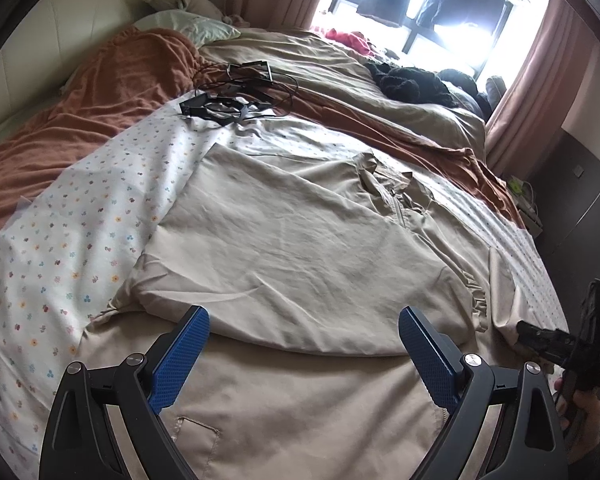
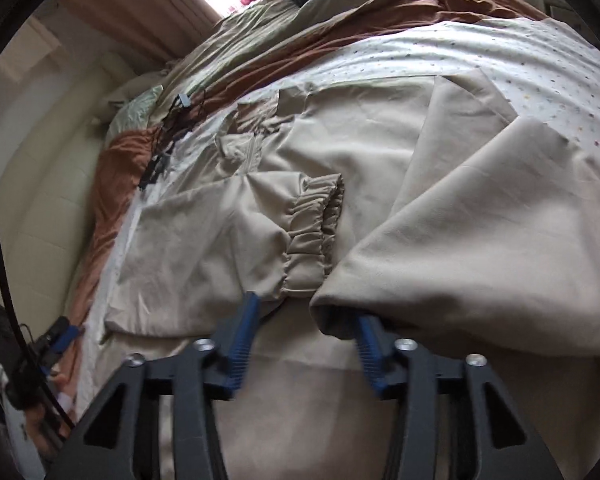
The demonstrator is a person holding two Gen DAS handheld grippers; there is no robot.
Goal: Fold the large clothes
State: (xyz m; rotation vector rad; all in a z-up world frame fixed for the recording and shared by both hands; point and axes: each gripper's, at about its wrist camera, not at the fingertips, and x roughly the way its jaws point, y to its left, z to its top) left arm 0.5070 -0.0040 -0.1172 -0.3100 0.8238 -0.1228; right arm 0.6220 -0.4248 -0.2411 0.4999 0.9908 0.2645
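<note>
A beige zip-front cloth jacket [image 1: 292, 240] fills the frame's centre, floral sheet [image 1: 80, 216] bare at left. Left gripper [image 1: 304, 340] released above its hem; right gripper [image 2: 306, 320] parted, a sleeve fold draping one finger.

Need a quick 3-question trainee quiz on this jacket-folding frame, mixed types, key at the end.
1. True or false: the left gripper is clamped on the beige jacket.
2. Multiple choice: what lies at the head end of the floral sheet? A) a tangle of black cables B) a laptop C) a book
3. Fill in: the gathered elastic cuff in front of the right gripper belongs to the jacket's ____.

Key: 1 false, its jaws stand wide open; 2 A, the black cables; 3 sleeve.
</note>
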